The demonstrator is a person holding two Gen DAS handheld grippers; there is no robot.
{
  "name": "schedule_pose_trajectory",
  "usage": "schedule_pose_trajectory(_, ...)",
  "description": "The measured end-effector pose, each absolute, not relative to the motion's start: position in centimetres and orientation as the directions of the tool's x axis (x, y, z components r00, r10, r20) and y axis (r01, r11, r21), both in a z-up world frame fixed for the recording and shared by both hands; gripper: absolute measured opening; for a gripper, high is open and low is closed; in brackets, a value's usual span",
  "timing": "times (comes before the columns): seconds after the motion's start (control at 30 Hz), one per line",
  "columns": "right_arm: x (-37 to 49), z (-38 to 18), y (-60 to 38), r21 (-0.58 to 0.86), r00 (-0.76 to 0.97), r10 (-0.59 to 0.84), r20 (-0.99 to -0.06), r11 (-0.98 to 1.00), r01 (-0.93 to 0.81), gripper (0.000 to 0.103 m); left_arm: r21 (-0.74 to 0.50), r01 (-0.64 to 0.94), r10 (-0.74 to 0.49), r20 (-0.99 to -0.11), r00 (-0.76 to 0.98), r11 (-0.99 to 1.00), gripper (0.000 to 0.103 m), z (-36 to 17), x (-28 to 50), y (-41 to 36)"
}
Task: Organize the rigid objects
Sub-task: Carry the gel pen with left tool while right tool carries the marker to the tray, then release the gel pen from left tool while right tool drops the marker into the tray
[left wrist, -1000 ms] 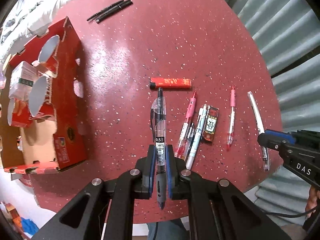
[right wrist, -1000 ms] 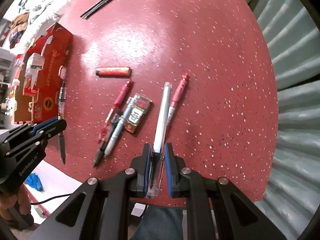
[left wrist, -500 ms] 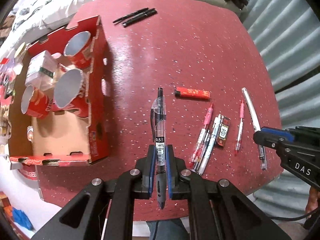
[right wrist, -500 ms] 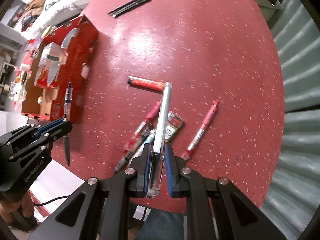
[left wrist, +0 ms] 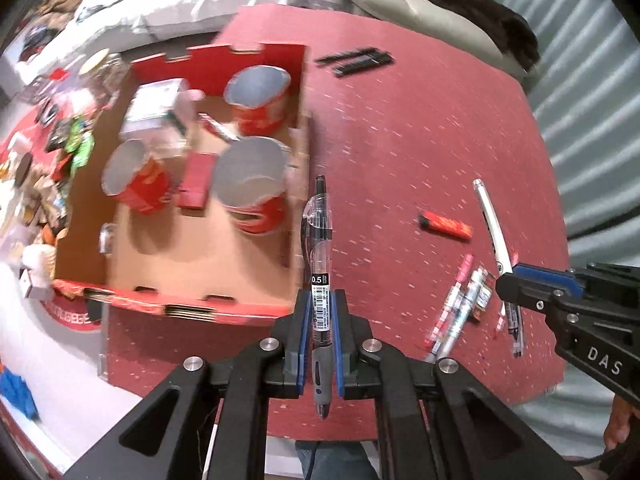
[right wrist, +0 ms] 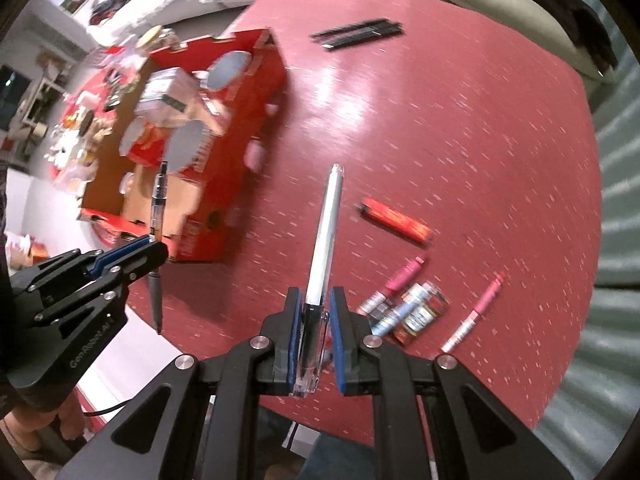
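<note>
We carry both pens leftward across tabletop, away from loose pen cluster and toward red cardboard box. Black pen in left gripper now has tip at box's near wall, beside nearest red cup. White pen in right gripper now sits left of red lighter. Both wrists roll; box interior comes into fuller view.

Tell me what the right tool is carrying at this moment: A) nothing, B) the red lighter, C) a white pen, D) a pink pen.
C: the right tool is shut on the white pen, while the red lighter and the pink pen lie on the table.
</note>
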State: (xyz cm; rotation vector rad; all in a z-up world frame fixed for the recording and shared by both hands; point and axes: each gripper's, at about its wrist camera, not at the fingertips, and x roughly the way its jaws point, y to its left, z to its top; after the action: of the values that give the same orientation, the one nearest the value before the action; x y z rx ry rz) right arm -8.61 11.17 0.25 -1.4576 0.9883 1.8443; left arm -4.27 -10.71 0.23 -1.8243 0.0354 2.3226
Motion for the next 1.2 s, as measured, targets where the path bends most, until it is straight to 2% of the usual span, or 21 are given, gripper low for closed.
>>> schedule_pose_trajectory(0.53, -24.0, 2.5, 9.7, 0.263, -0.325, -0.066, -0.943, -0.746, -0.612, 0.015, -0.031, 0.065, 0.010, -0.956, -0.292, -0.997, 0.011, 0.9, -9.2, -22.3)
schedule_pose_trajectory(1.2, -30.9, -1.9, 14.3, 0.260, -0.275, -0.102, -0.956, -0.728, -0.634, 0.014, -0.003, 0.118, -0.027, -0.966, -0.259, -0.993, 0.011, -2.8, -15.9, -24.0)
